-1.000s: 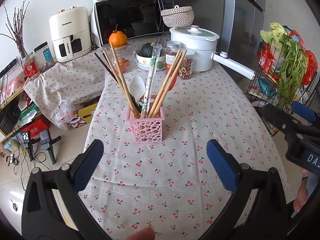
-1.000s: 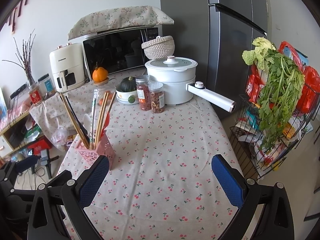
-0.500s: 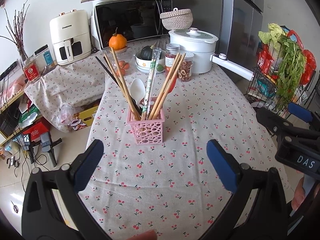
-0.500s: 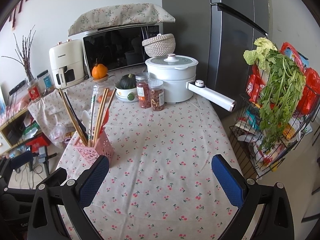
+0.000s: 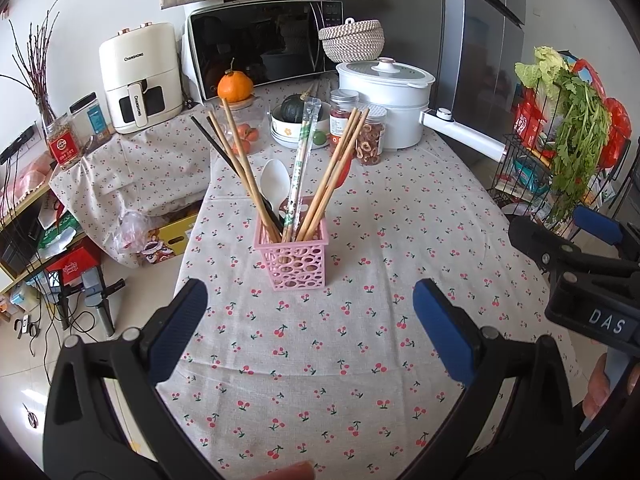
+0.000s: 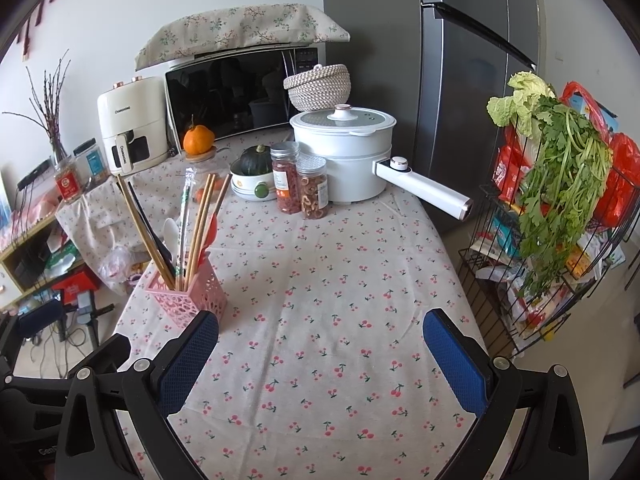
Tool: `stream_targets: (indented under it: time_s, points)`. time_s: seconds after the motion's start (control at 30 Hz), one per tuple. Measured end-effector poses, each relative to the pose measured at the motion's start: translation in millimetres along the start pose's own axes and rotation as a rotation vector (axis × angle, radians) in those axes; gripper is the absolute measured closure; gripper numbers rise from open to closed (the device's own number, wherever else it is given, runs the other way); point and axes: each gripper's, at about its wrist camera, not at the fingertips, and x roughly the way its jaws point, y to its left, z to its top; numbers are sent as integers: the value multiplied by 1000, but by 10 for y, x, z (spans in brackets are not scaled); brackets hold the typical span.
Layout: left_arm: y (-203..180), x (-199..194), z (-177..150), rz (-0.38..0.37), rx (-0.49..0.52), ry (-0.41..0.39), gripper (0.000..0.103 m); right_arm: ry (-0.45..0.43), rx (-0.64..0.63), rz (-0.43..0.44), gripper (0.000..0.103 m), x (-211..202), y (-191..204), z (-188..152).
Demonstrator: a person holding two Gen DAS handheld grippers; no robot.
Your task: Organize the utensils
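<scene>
Both wrist views look forward and slightly down over the cherry-print cloth-covered counter [image 5: 320, 360], the left nearer the pink perforated plastic utensil basket [image 5: 295, 258]; both share it.

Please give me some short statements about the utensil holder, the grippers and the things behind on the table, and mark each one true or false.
1. The pink perforated plastic holder stands upright on the cherry-print tablecloth. True.
2. The left gripper is shut on a chopstick. False: it is open and holds nothing.
3. A white plastic spoon stands in the holder among the wooden chopsticks. True.
4. The right gripper is shut on the holder. False: it is open, and the holder is apart from it.
5. The white lidded electric pot lies tipped on its side. False: it stands upright, lid on.
</scene>
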Motion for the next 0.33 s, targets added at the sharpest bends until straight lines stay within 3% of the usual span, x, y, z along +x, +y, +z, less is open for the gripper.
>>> stream_targets:
  time_s: [0.33]
  points:
    - [7,0,2,5,3,0,1,7,5,-3,0,14,-14,-5]
